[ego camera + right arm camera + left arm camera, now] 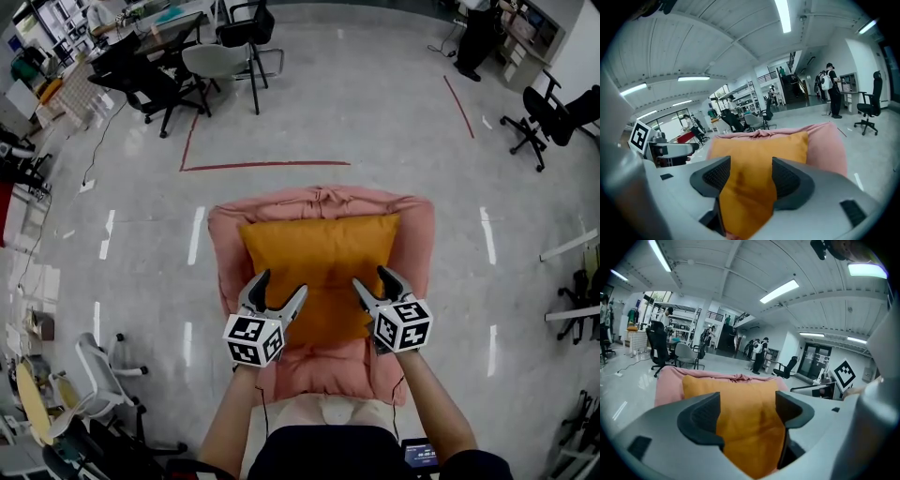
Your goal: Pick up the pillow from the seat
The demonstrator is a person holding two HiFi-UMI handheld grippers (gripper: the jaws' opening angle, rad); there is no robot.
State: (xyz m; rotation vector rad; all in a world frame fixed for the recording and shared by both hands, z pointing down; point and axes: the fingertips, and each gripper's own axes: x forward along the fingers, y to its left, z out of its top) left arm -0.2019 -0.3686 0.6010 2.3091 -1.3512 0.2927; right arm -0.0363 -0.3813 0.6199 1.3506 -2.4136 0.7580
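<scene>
Right, both grippers are working the near edge of the orange pillow, which is lying on the pink seat and leaning up against its backrest. The left gripper is biting at the near left corner and the right gripper at the near right. This is looking like the grasp step, with the lift not yet begun.

From the head view the jaws are merely showing as narrow V shapes over the fabric, and it is giving the whole layout: pillow centred on the seat, and office chairs standing well apart across the floor. The gripper views are telling more. In each one, orange cloth is filling the gap between the pads, a crease is running up the fabric from the pinch, and the jaws are sitting only part-way apart, so I am reading both as clamped on a fold of pillow. The left gripper view is also catching the other gripper's marker cube off to its side.

Next, I'd say, both hands are needing to rise together and evenly.
</scene>
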